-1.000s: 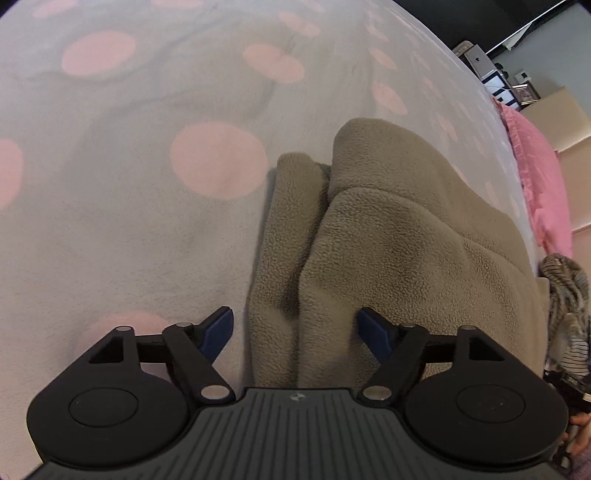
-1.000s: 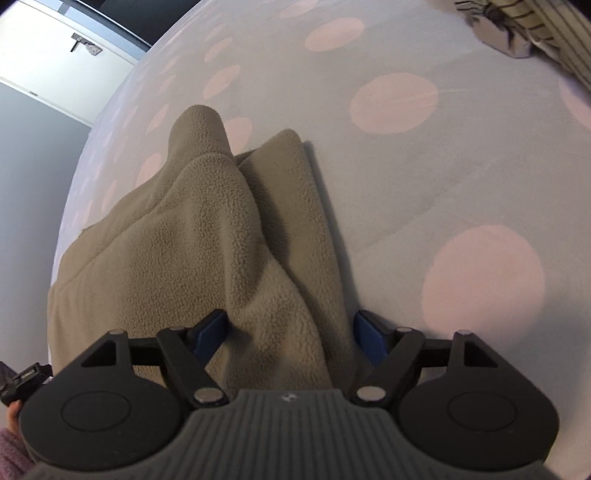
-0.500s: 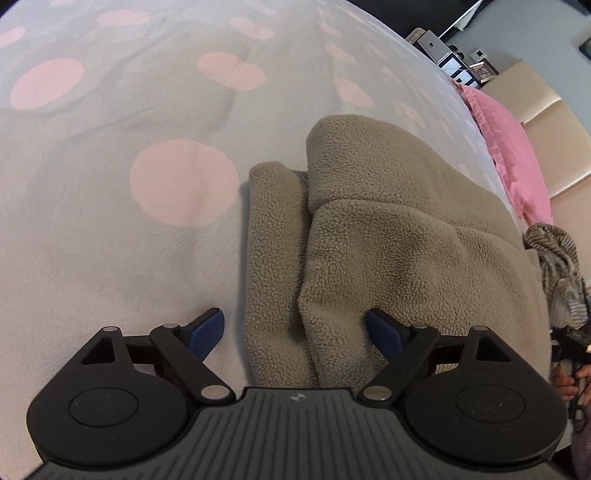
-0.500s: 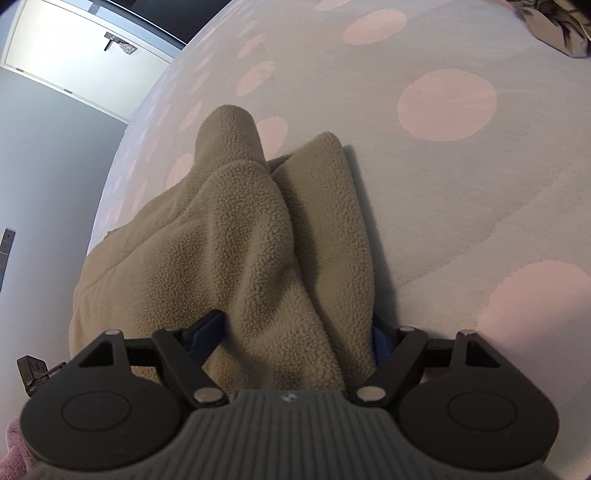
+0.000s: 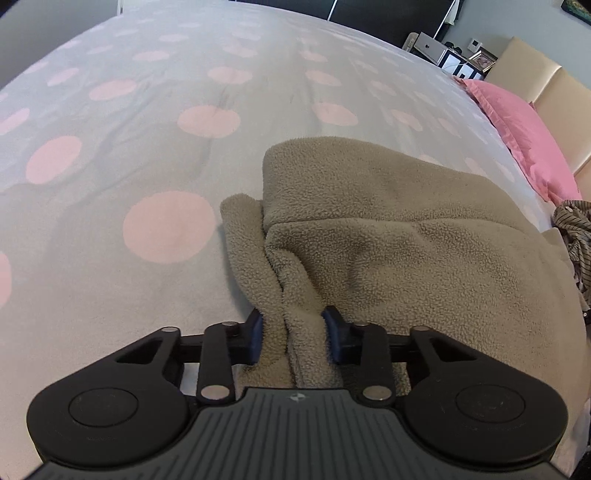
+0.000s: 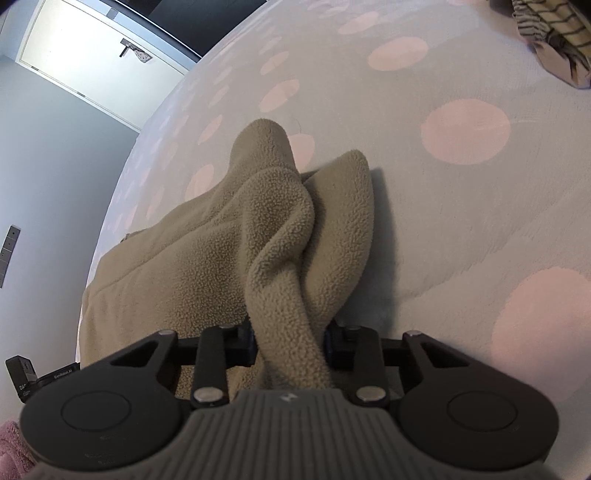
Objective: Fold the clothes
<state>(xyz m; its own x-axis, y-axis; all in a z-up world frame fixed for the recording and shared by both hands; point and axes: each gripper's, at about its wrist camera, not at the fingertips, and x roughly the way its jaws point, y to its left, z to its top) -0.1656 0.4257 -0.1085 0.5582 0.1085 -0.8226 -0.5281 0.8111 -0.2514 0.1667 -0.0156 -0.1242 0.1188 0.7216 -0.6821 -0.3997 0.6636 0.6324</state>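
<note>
A tan fleece garment [image 5: 388,240] lies bunched on a grey bedspread with pink dots [image 5: 166,166]. My left gripper [image 5: 293,338] is shut on a thick fold at the garment's left edge, and the blue pads [image 5: 255,332] press into the fleece from both sides. In the right wrist view the same fleece garment [image 6: 221,251] rises in a ridge, and my right gripper [image 6: 290,345] is shut on a rolled fold of it. The cloth hides most of the right pads. The gripped fold is lifted slightly off the bedspread [image 6: 461,221].
A pink pillow [image 5: 524,133] and a beige headboard [image 5: 546,85] are at the far right. A striped garment [image 5: 576,236] lies at the bed's right edge, seen also as a striped garment [image 6: 550,33] at top right. A white door [image 6: 92,62] stands beyond the bed.
Both grippers have gone from open around the fleece edges to shut on the folds. Both views now tilt upward, showing more of the bed and room.
</note>
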